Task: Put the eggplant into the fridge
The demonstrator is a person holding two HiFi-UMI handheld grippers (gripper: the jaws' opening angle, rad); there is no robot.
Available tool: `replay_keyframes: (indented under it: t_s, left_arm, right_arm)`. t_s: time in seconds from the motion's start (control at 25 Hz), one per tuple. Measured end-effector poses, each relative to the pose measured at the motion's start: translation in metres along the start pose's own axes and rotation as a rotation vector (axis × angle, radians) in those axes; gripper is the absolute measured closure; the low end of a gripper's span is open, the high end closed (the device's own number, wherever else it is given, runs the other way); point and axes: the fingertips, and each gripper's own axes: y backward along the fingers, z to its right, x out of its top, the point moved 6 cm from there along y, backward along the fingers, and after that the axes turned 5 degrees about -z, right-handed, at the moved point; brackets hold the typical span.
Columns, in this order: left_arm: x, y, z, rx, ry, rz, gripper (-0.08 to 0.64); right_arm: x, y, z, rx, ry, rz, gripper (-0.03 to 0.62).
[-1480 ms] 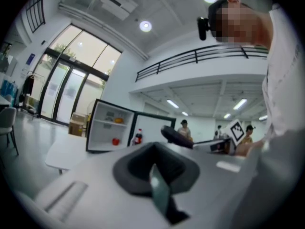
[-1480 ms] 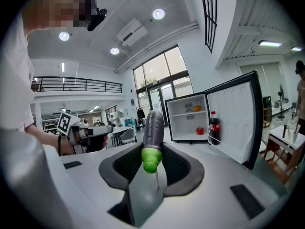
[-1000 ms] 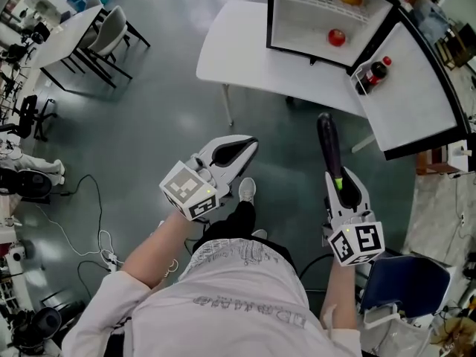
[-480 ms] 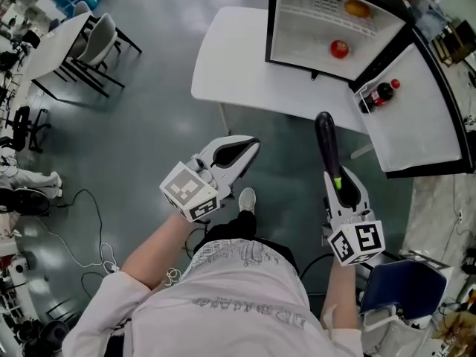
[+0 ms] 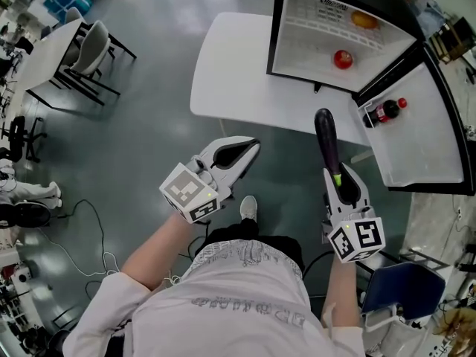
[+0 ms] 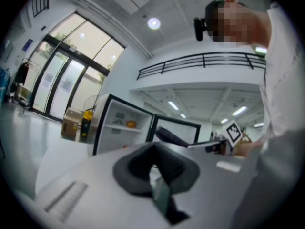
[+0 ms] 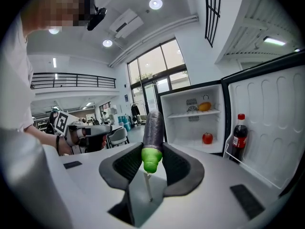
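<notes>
Eggplant (image 5: 325,136) is being gripped by right gripper (image 7: 152,154), short of open fridge (image 5: 305,43); left gripper (image 6: 155,151) is being held clenched, empty; insertion pending.

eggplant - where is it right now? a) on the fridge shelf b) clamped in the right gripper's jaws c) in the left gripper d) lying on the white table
B: the right gripper has its jaws closed on the green stem end of the eggplant, whose purple body points toward the open fridge.
</notes>
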Motion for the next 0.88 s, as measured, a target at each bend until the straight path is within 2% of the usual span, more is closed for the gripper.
replay_keyframes:
  t_s: [0.4,0.88]
  left_arm:
    - [0.01,-0.011,-0.036,-0.021,-0.005,-0.004,0.553]
    - [0.011,-0.039,-0.062,-0.006,0.001,-0.014,0.553]
  right_arm:
    - [0.013,-0.036,0.003,-0.012,-0.003,-0.001,0.465]
    - [0.015,-0.07,0.034,-0.011,-0.015,-0.008,0.465]
